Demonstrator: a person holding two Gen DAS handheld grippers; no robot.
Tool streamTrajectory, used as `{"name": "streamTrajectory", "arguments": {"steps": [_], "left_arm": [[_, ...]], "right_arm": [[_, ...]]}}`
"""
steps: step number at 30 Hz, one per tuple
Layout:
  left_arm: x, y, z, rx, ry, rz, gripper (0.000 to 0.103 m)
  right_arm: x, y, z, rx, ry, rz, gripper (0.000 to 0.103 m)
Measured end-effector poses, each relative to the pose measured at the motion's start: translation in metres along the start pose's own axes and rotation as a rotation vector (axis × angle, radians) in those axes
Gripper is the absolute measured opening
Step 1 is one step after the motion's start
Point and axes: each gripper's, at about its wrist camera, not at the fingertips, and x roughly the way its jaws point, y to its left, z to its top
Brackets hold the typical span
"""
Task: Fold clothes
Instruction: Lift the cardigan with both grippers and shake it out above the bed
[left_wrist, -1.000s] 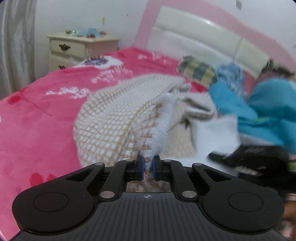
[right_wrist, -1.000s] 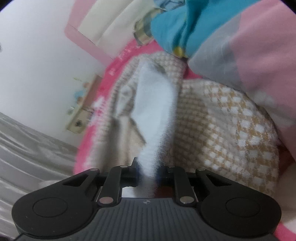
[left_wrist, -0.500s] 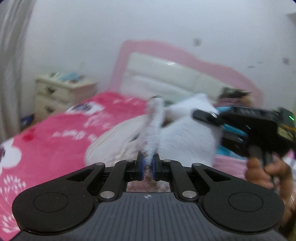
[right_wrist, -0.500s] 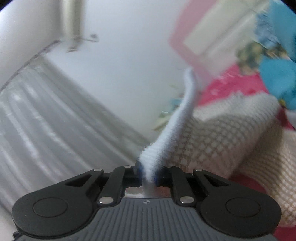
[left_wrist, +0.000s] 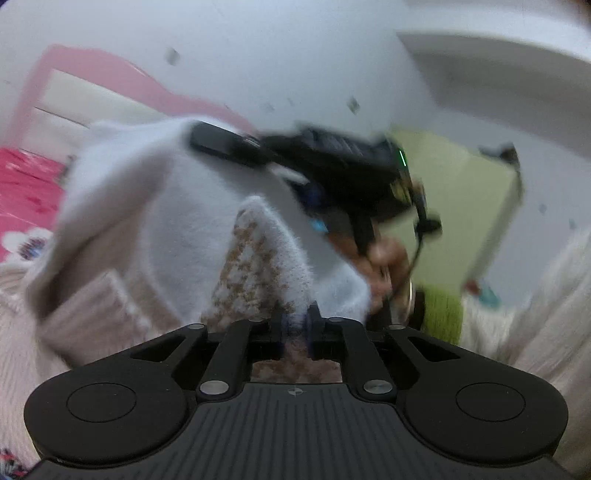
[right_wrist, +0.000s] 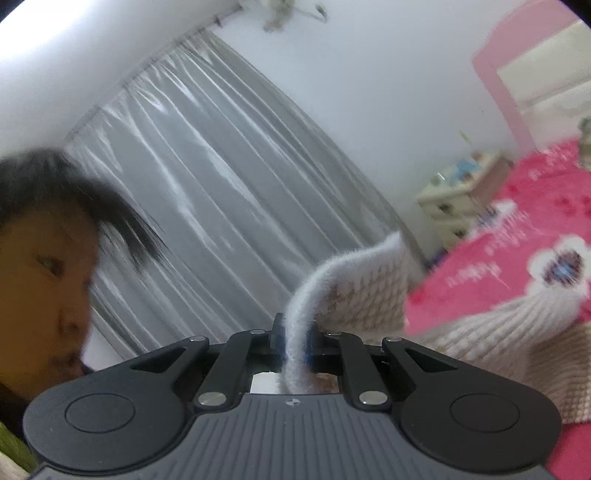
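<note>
Left wrist view: the left gripper (left_wrist: 295, 325) sat at six o'clock, its jaws clenched on a fold of the fluffy white garment (left_wrist: 177, 206) with its beige check pattern. The log-backed motion holds here: those jaws had just been easing open a little, yet the cloth remained pinched between the blue pads. The garment rose from the jaws toward eleven o'clock and spread wide, held clear of the pink bedspread (left_wrist: 26, 192) seen at nine o'clock. At one o'clock the right gripper (left_wrist: 221, 142) was blurred, its tip against the garment's upper edge, with the person's hand (left_wrist: 384, 269) around its handle at three o'clock. A pink headboard (left_wrist: 88, 74) stood at ten o'clock and a light green door (left_wrist: 461, 206) at two o'clock.

Right wrist view: the right gripper (right_wrist: 295, 339) had its jaws grasping a thick white edge of the garment (right_wrist: 332, 280), having just been closing further on it. The cloth arched toward two o'clock and trailed down onto the bedspread (right_wrist: 517, 229) at three o'clock. Grey curtains (right_wrist: 207, 192) filled the centre; a cream nightstand (right_wrist: 454, 195) stood at two o'clock. The person's head appeared at nine o'clock.

No brand, label or writing could be read in either view.
</note>
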Motion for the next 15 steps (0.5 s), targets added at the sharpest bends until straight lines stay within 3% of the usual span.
{"name": "streamTrajectory", "arguments": {"steps": [4, 6, 8, 10, 12, 15], "left_arm": [[0.031, 0.030, -0.036, 0.075, 0.220, 0.100, 0.032], [0.026, 0.052, -0.047, 0.108, 0.277, 0.173, 0.035], [0.018, 0.074, -0.049, 0.161, 0.290, 0.272, 0.054], [0.017, 0.100, -0.048, 0.233, 0.287, 0.362, 0.063], [0.029, 0.111, -0.044, 0.327, 0.301, 0.376, 0.066], [0.065, 0.136, -0.033, 0.451, 0.364, 0.304, 0.068]], "right_arm": [[0.016, -0.044, -0.043, 0.022, 0.153, -0.238, 0.011], [0.021, -0.073, -0.067, 0.069, 0.202, -0.342, 0.011], [0.010, -0.084, -0.084, 0.114, 0.176, -0.350, 0.011], [0.000, -0.088, -0.097, 0.141, 0.145, -0.340, 0.011], [-0.002, -0.086, -0.098, 0.130, 0.136, -0.326, 0.011], [-0.007, -0.081, -0.098, 0.109, 0.165, -0.322, 0.011]]}}
